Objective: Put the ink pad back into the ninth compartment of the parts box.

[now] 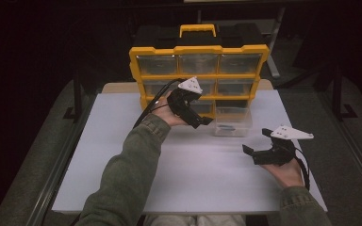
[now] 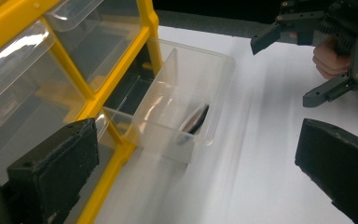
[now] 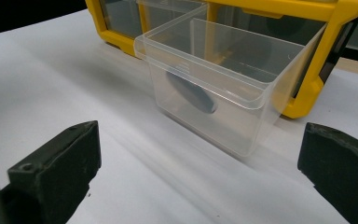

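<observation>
A yellow organizer (image 1: 199,50) with clear drawers stands at the back of the white table (image 1: 122,165). Its bottom right drawer (image 1: 233,122) (image 2: 186,107) (image 3: 214,88) is pulled out, with a dark flat oval object (image 2: 195,120) (image 3: 191,91) inside. My left gripper (image 1: 206,122) is open, held just left of the drawer in front of the organizer. My right gripper (image 1: 255,141) is open, low over the table to the right and nearer than the drawer, jaws pointing left toward it. The left gripper view also catches my right gripper (image 2: 284,65).
The organizer has a yellow carry handle (image 1: 197,29) and a black top. A wooden board (image 1: 118,87) lies under the organizer behind the white table. Dark floor and metal rails (image 1: 52,183) flank the table.
</observation>
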The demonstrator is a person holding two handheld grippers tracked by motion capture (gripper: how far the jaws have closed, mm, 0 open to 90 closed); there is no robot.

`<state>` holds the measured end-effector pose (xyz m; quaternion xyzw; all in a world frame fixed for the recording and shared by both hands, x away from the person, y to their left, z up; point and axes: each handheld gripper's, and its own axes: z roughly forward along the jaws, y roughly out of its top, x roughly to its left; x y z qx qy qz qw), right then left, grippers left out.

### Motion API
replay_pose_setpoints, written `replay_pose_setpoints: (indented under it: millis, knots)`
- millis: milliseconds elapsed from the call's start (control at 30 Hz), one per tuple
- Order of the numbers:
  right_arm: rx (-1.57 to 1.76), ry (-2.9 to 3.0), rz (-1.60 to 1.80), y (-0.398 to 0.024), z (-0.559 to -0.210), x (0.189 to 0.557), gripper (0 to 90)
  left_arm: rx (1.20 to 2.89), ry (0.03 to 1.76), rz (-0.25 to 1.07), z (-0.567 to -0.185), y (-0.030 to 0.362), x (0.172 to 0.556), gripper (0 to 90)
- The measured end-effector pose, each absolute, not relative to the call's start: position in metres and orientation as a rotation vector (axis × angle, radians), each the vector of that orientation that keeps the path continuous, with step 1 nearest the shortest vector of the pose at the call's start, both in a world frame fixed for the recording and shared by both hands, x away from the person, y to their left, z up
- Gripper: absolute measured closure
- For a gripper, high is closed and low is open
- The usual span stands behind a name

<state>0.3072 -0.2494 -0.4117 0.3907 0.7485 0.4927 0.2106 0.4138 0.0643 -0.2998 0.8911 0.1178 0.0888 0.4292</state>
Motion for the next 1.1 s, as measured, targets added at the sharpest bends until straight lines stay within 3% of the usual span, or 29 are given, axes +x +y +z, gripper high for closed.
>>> replay_pose_setpoints:
  millis: [1100]
  knots:
    - [1.091,2.079,1.370,-0.250,-0.412,0.307,0.0,2.128,0.438,0.280,-0.313,0.126,0.397,0.0]
